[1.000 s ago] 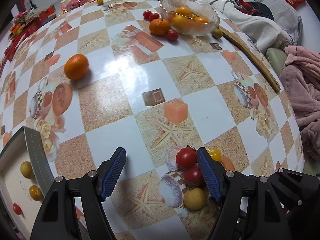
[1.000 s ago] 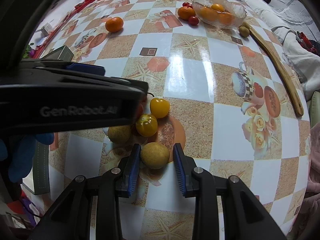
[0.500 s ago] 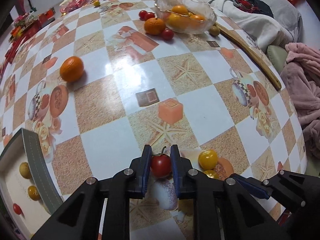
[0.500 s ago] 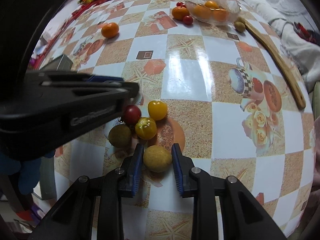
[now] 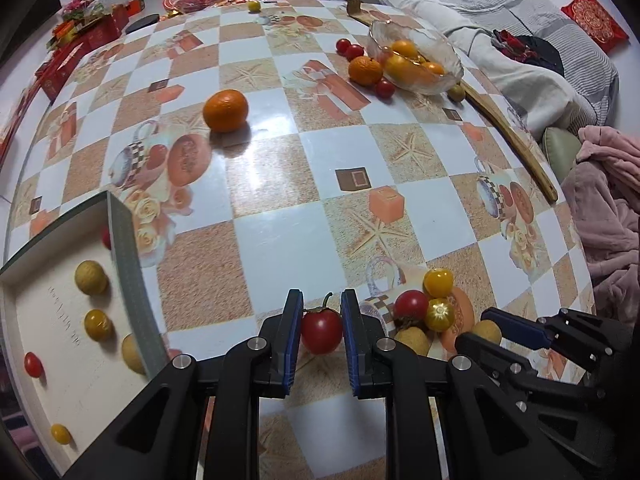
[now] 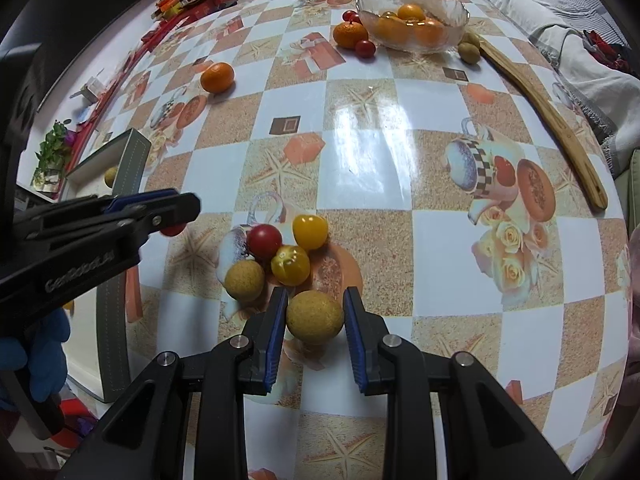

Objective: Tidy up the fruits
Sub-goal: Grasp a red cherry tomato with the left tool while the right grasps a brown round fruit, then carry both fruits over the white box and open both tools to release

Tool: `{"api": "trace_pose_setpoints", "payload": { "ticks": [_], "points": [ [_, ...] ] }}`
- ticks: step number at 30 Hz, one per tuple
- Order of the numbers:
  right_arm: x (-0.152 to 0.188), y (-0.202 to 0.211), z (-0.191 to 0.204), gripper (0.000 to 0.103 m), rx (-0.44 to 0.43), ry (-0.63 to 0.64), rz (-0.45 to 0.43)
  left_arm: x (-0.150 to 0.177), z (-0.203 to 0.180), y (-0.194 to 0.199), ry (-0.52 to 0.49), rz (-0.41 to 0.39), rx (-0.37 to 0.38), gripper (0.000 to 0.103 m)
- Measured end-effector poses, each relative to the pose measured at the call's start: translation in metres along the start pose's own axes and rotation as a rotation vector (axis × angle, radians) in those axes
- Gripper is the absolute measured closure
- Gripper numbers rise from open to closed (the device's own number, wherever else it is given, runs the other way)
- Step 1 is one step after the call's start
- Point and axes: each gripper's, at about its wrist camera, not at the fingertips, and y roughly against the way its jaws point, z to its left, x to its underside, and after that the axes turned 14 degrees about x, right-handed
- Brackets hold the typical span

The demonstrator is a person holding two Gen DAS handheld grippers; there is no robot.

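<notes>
Red and stemmed, a cherry tomato (image 5: pixel 322 330) sits clamped between the blue pads of the left gripper (image 5: pixel 321 334), lifted just clear of the tablecloth beside the little heap it came from. The right gripper (image 6: pixel 315 320) has its jaws closed on a tan longan (image 6: pixel 315 317), which looks still to be resting on the table at the near edge of that heap, next to another longan (image 6: pixel 244 280), a red tomato (image 6: pixel 264 241) and two yellow ones (image 6: pixel 310 231). So the picking step seems done for both hands; I'd judge the next move is to carry each fruit leftward to the shallow white box (image 5: pixel 124 248), where small tomatoes and longans already lie, and let go low so nothing rolls. Glossy checkered oilcloth (image 5: pixel 276 184) printed with starfish, cups and roses covers the round table. Farther off stand a loose mandarin (image 5: pixel 225 111), a glass bowl (image 5: pixel 452 76) of oranges with fruit around it, and a long wooden stick (image 5: pixel 516 148). Bedding, a pink blanket and red packets crowd the room beyond.
</notes>
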Motion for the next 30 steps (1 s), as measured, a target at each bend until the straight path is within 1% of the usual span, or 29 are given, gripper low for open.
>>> {"api": "trace_pose_setpoints", "payload": {
  "ticks": [7, 14, 25, 30],
  "points": [
    [-0.008, 0.008, 0.010, 0.072, -0.012, 0.019, -0.012, 0.012, 0.012, 0.029, 0.044, -0.045, -0.008, 0.082],
    [-0.017, 0.015, 0.033, 0.072, -0.032, 0.065, -0.027, 0.028, 0.034, 0.055, 0.101, -0.080, -0.036, 0.082],
    [-0.029, 0.022, 0.092, 0.072, -0.088, 0.191, -0.045, 0.054, 0.079, 0.091, 0.218, -0.144, -0.086, 0.082],
    [-0.032, 0.024, 0.120, 0.072, -0.110, 0.251, -0.047, 0.071, 0.101, 0.102, 0.278, -0.157, -0.109, 0.082]
  ]
}}
